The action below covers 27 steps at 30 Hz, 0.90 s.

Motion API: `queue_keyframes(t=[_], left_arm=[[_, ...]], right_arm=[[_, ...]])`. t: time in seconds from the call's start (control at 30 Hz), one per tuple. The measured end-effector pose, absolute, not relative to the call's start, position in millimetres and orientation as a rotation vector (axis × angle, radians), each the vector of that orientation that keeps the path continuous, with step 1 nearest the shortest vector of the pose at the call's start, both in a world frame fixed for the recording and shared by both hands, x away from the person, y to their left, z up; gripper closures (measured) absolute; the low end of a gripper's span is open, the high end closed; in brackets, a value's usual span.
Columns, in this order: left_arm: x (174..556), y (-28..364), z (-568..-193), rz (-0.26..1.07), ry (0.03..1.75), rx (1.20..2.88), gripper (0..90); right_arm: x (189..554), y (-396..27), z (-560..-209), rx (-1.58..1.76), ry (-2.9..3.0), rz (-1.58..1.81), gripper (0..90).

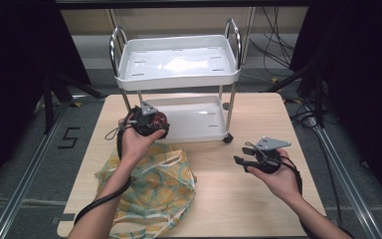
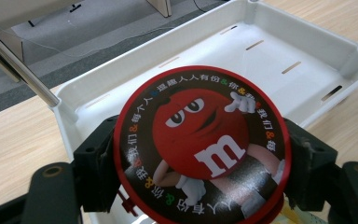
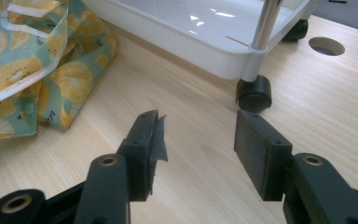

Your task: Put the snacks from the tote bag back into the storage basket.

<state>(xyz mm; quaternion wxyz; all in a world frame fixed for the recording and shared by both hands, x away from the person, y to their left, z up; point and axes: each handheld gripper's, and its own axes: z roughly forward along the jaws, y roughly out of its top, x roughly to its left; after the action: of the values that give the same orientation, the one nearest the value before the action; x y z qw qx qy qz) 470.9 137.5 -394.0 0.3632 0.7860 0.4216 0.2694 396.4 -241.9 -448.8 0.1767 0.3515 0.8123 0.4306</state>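
We've got the left claw (image 2: pixel 200 154) pinching a round red candy tin (image 2: pixel 201 147) by its rim, jaws on either side, and we're holding it just above the lower tray (image 2: pixel 303 70) of the white cart (image 1: pixel 176 69), near that tray's front corner. Our right claw (image 3: pixel 193 149) is spread with nothing between its jaws, low over the counter (image 3: pixel 205 116) just in front of the cart's black caster (image 3: pixel 254 93). The risk: that smooth round rim could slip or the tin could clip the tray wall if we tilt going in. The left claw's camera gives us the tin's printed lid; the high view gives us the lemon-print bag (image 1: pixel 151 186) lying in front of the cart.
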Motion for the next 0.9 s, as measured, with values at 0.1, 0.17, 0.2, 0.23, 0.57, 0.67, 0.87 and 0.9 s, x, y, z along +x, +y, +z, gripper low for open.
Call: queue_keyframes(t=[0.1, 0.17, 0.2, 0.23, 0.57, 0.67, 0.87, 0.9], left_arm=[[472.1, 137.6, -394.5, 0.686, 1.088, 2.024, 25.5], [472.3, 136.9, -394.8, 0.692, 1.093, 2.019, 25.5], [472.6, 137.1, -394.4, 0.697, 1.088, 2.024, 25.5], [472.9, 137.0, -394.3, 0.698, 1.087, 2.026, 25.5], [477.1, 135.0, -395.1, 0.713, 1.092, 2.023, 25.5], [478.2, 135.1, -395.3, 0.708, 1.088, 2.03, 25.5], [479.8, 134.4, -396.1, 0.719, 1.098, 2.029, 25.5], [480.1, 134.3, -396.1, 0.721, 1.096, 2.031, 25.5]], right_arm=[[396.5, -241.5, -449.2, 1.004, 2.296, 1.231, 51.1], [396.2, -241.9, -449.0, 1.006, 2.29, 1.225, 51.1], [396.2, -242.1, -448.8, 1.004, 2.293, 1.223, 51.1], [395.8, -241.9, -448.3, 1.013, 2.295, 1.224, 51.1], [396.2, -241.5, -449.5, 1.001, 2.294, 1.225, 51.1], [395.6, -241.1, -449.0, 1.018, 2.302, 1.227, 51.1], [396.2, -241.3, -450.0, 0.995, 2.301, 1.223, 51.0], [395.0, -241.1, -448.7, 1.022, 2.314, 1.221, 51.0]])
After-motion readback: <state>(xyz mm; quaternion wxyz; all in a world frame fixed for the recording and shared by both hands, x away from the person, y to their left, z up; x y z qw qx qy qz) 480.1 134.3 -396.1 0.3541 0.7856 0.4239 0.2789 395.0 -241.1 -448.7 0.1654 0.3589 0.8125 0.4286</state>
